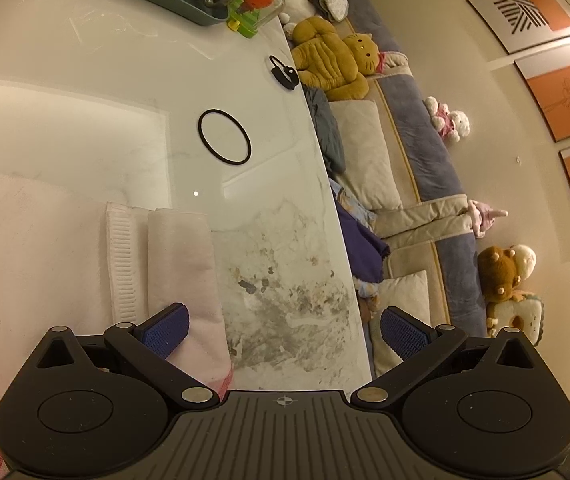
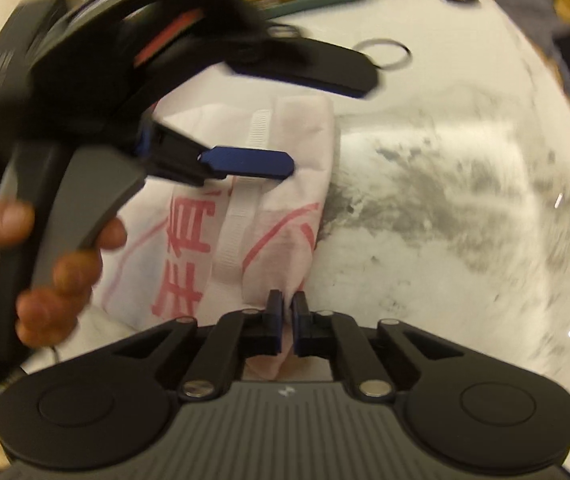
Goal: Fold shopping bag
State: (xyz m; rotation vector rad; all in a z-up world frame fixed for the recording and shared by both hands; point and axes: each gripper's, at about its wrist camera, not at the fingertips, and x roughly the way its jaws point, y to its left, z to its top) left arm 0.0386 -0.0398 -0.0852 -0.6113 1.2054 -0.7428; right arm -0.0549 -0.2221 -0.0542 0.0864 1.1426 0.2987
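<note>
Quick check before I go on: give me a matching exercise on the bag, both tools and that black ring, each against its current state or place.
Things:
1. right tool
2. left tool
3. black ring
4. shopping bag

States or places:
A. lies alone on bare marble, touching nothing
B. open, one finger over the folded cloth
C. white with red print, partly folded on the table
D. shut on a pinch of the cloth's edge

Pairs: 1-D, 2-B, 3-A, 4-C
</note>
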